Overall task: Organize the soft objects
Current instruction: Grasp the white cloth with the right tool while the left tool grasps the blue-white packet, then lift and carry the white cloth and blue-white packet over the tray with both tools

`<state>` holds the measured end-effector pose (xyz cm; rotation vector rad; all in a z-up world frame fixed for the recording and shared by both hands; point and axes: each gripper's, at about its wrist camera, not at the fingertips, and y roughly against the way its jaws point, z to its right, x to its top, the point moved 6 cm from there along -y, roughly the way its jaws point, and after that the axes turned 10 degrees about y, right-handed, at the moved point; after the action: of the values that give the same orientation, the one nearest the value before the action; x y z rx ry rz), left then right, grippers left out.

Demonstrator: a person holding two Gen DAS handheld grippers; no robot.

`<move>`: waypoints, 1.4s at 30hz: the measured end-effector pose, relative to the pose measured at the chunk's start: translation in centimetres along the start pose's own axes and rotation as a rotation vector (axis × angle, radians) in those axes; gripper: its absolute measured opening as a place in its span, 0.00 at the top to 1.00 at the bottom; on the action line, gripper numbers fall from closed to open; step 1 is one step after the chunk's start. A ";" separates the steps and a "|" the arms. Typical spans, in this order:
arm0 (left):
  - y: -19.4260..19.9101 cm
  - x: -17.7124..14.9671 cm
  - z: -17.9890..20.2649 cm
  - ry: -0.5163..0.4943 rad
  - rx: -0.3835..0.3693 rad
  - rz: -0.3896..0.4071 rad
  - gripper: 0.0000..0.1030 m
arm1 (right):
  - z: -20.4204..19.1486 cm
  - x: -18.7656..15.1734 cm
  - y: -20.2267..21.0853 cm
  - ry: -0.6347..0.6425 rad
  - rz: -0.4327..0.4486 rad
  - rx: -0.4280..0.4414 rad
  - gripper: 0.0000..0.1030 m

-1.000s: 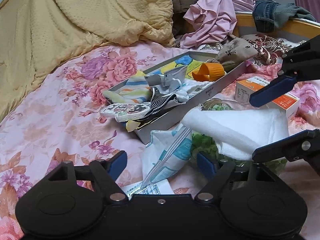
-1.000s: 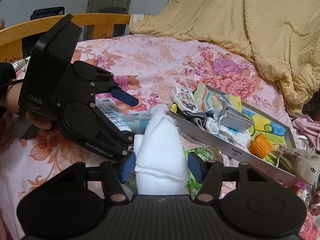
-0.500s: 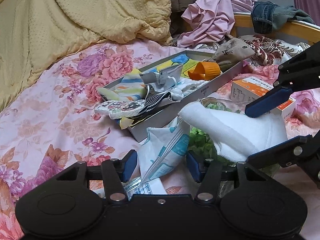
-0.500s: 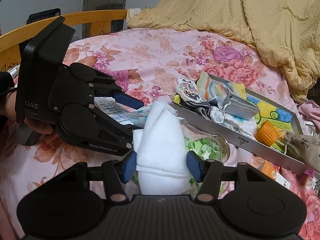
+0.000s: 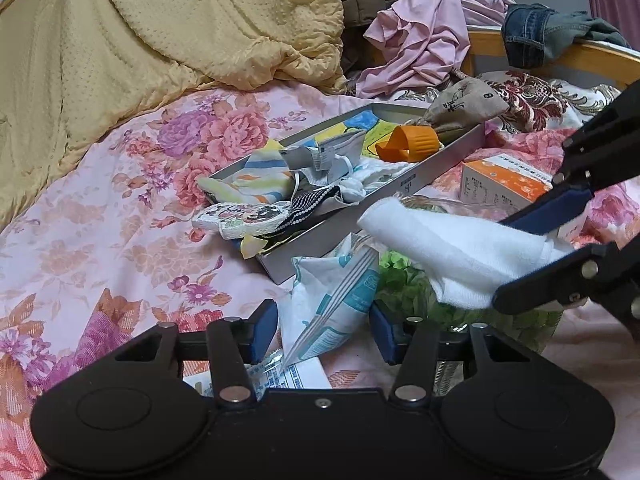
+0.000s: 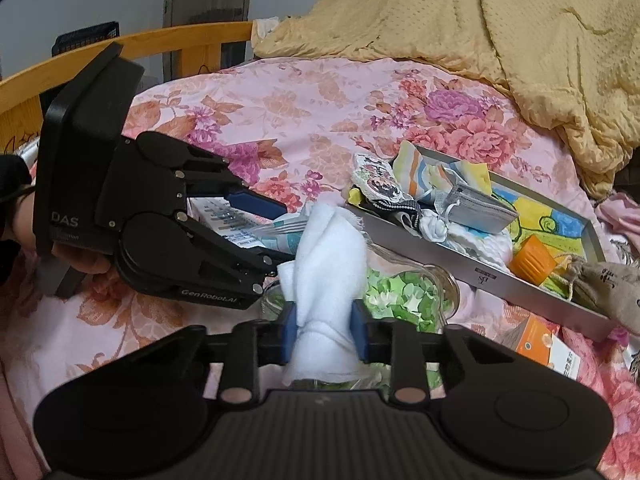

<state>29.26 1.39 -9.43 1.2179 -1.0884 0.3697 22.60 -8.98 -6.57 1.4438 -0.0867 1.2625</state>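
Nearest the gray tray (image 6: 472,268), the right gripper (image 6: 323,332) is closing, pinching the white towel (image 6: 328,264); the left gripper (image 5: 323,330) closes around an unpinched packet (image 5: 332,300). Socks and mask are inside; towel, packet remain outside.

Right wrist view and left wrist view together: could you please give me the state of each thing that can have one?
White cloth: pinched, bunched.
Right gripper: closing on the cloth.
Left gripper: closing around the packet, not pressing.
Packet: crumpled, between the left fingers.
Glass jar: on its side, uncapped.
Grey tray: open, cluttered.
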 end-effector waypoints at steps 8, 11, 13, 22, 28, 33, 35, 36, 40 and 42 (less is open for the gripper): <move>0.9 -0.1 0.1 0.012 0.018 -0.005 0.50 | 0.6 -0.2 0.4 -0.031 -0.005 -0.020 0.88; 1.6 -0.1 0.2 0.013 0.035 -0.004 0.50 | 0.7 -0.3 0.6 -0.035 -0.004 -0.029 0.88; 2.0 -0.1 0.2 0.020 0.047 -0.001 0.50 | 0.7 -0.4 0.7 -0.035 -0.002 -0.037 0.88; 5.0 1.0 0.1 0.109 0.089 0.043 0.50 | 1.3 -0.4 1.8 -0.043 0.041 -0.078 0.88; 7.3 2.1 1.0 0.166 0.096 0.099 0.50 | 2.5 0.0 3.2 -0.081 0.090 -0.104 0.89; 8.2 3.3 2.4 0.187 0.087 0.133 0.50 | 3.8 0.5 4.8 -0.116 0.143 -0.126 0.89; 8.2 4.0 2.7 0.206 0.081 0.137 0.50 | 4.7 0.9 5.5 -0.129 0.168 -0.142 0.89; 8.1 4.4 2.8 0.214 0.080 0.141 0.50 | 5.2 1.1 5.7 -0.135 0.179 -0.148 0.89; 7.6 6.4 2.7 0.274 0.074 0.156 0.50 | 7.7 1.4 6.7 -0.156 0.215 -0.177 0.88; 7.0 7.4 2.6 0.320 0.067 0.160 0.50 | 9.6 1.5 6.7 -0.195 0.225 -0.183 0.89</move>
<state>26.42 -0.63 0.48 1.0881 -0.9025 0.7044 24.71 -17.57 1.22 1.4222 -0.4960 1.2547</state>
